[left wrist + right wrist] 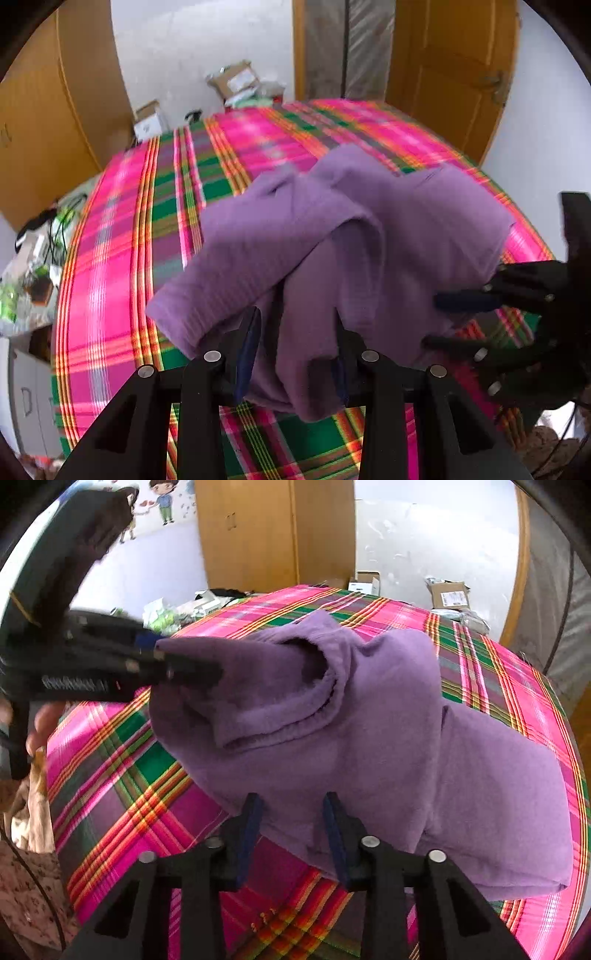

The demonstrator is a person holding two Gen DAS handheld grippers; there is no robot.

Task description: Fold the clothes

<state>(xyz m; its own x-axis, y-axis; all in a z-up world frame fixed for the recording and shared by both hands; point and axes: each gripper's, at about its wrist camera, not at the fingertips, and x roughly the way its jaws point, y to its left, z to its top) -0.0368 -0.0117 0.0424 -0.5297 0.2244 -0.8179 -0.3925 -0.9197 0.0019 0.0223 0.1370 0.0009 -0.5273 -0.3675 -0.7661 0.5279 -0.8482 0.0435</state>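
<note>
Sweater: a purple knitted sweater (369, 720), partly folded and bunched, lies on the pink-and-green plaid bedspread (122, 782).
Left hand-held gripper (295, 354): fingers part-way apart, a fold of the sweater's near edge between them; whether it is pinched, I cannot tell.
Right hand-held gripper (291, 823): fingers apart at the sweater's near hem, gripping nothing.
Far side: cardboard boxes (236, 79) beside a wooden wardrobe (273, 531).

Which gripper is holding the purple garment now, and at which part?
The left gripper grips a bunched fold at the near edge of the purple garment. The right gripper is open, holding nothing.
</note>
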